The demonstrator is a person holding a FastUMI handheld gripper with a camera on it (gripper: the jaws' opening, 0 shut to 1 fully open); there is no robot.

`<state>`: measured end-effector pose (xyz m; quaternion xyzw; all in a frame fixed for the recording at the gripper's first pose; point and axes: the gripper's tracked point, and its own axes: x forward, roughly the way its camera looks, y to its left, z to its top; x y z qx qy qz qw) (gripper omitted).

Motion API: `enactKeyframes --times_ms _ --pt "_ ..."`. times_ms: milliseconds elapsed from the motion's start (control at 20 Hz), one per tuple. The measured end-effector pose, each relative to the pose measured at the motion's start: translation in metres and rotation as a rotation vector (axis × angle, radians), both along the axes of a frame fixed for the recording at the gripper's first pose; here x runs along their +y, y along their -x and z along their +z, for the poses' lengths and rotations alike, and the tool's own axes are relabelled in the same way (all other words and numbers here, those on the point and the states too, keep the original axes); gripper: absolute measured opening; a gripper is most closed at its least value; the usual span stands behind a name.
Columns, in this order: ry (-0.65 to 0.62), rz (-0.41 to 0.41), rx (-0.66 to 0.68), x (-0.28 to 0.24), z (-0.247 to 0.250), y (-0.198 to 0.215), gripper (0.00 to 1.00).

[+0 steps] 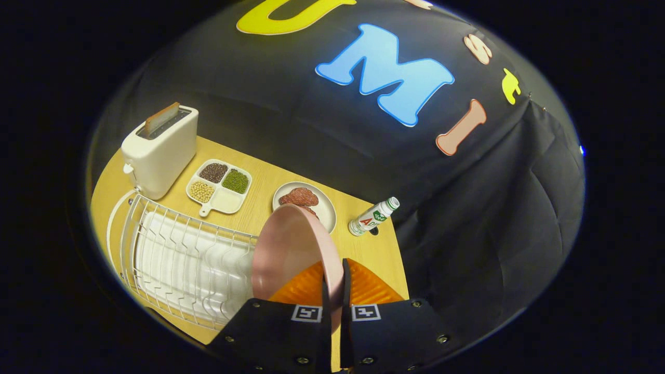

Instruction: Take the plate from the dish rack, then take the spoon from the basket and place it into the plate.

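The pink plate (pixel 291 254) stands on edge, its rim pinched between the two fingers of the claw (pixel 336 291), which press on it from either side near its right edge. It hangs clear of the white wire dish rack (pixel 176 259) to its left, so the first step, taking the plate out of the rack, looks done or very nearly so; the plate is not yet set down on the desk (pixel 265 182). Just beyond the fingers and under the plate lies an orange ribbed thing (pixel 369 288), possibly the basket; no spoon can be made out in it from here. Fetching the spoon and laying it in the plate is left to do. The claw points forward and slightly down over the near right part of the desk, held above the surface. Farther off sit a white plate with meat (pixel 317 200), a divided tray of beans (pixel 221 184) and a toaster (pixel 160 150) at the far left, with a small bottle (pixel 373 217) lying toward the right edge.
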<state>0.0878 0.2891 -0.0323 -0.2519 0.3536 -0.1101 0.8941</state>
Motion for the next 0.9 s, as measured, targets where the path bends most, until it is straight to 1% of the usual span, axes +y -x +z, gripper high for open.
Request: enactKeyframes --times_ms 250,450,600,700,900 --pt "-0.068 -0.014 -0.033 -0.027 0.026 0.014 0.07" --pt "-0.116 -0.018 -0.056 -0.053 0.039 0.032 0.07" --pt "-0.141 -0.037 -0.078 -0.075 0.053 0.047 0.07" --pt "-0.179 -0.046 -0.092 -0.085 0.062 0.056 0.07" --pt "-0.224 -0.035 -0.113 -0.104 0.071 0.076 0.07"
